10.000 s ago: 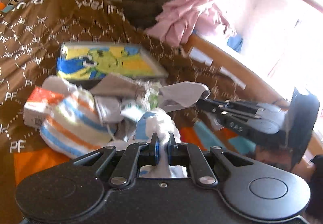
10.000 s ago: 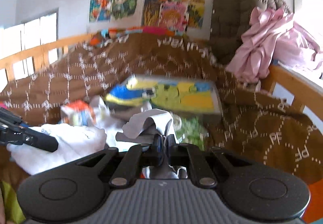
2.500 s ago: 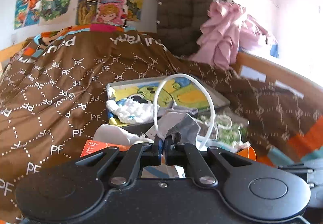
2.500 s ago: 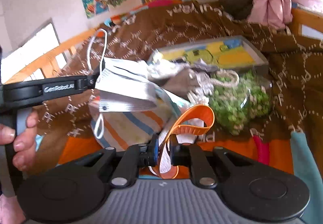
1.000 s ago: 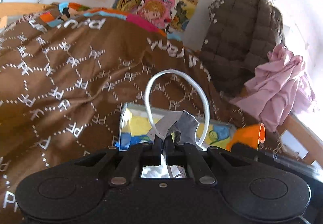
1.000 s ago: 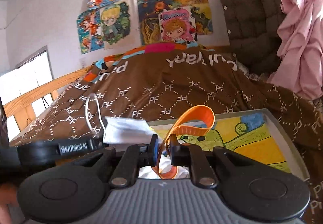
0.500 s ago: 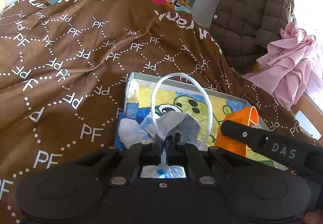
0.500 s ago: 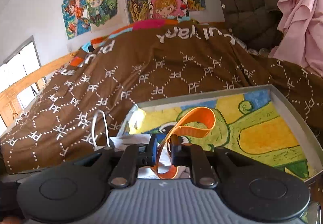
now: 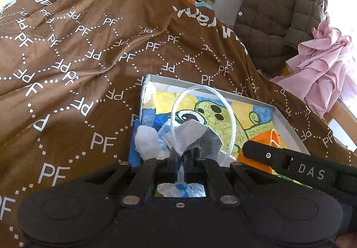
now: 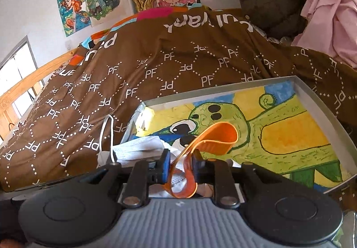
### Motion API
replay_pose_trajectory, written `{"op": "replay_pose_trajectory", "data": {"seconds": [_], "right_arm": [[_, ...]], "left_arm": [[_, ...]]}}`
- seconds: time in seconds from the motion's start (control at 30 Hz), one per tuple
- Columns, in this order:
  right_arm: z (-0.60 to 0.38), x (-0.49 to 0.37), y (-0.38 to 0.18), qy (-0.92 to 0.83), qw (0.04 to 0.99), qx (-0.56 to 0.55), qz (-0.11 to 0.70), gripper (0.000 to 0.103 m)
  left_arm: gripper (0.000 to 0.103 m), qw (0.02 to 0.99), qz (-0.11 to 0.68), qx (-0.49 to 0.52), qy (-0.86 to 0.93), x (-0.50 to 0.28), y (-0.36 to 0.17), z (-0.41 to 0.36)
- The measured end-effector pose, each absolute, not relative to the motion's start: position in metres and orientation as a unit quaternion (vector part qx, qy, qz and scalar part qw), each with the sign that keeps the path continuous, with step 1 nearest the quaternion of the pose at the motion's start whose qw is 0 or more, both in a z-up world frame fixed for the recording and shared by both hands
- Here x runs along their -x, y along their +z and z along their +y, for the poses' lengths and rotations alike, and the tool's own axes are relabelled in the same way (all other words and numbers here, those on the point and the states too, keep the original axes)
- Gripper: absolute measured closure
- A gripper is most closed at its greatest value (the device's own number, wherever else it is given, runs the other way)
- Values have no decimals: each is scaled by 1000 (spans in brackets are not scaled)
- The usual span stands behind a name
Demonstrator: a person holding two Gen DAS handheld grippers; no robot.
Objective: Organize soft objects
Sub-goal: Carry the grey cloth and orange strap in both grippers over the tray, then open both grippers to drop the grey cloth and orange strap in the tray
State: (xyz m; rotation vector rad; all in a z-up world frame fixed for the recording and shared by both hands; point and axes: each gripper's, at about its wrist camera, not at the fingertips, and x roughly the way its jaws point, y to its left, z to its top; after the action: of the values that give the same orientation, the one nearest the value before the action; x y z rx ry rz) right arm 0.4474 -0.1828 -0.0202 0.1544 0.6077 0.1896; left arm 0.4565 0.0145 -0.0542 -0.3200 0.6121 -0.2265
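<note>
Grey face mask point(image 9: 194, 136) clamped in left tongs point(image 9: 180, 158) over tray point(image 9: 287, 123); right tongs point(image 10: 179, 165) apart, orange strap point(image 10: 209, 138) loose between. White sock point(image 9: 146, 140) already in tray; both drops pending.

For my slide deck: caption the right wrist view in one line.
Right gripper, jaws slightly parted, carries a looped orange strap over a shallow grey tray with a green cartoon lining on a brown blanket.

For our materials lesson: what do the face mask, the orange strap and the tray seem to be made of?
Face mask: likely non-woven fabric, matte grey-white, with folds and a white elastic loop, pinched in the left claw.
Orange strap: possibly flexible plastic or coated webbing; smooth, holding a springy loop in the right claw.
Tray: probably cardboard; thin grey walls, drawn picture inside.
</note>
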Motion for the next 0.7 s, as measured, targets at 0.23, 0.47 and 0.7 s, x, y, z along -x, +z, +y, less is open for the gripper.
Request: {"op": "replay_pose_trajectory", "data": {"seconds": [0.23,0.47,0.7], "right_arm": [[-188,-445,-19,84,948,-85,295,67],[-194,-440,-17,80,949,-92,292,59],[-201,-437,-12,71,951,-97,285,46]], "left_arm": [[90,935,301,152,-110,-456,-53,14],[76,941,292,138,-102,-452,-44,12],[58,944,286,135,-91,-447,-38,12]]}}
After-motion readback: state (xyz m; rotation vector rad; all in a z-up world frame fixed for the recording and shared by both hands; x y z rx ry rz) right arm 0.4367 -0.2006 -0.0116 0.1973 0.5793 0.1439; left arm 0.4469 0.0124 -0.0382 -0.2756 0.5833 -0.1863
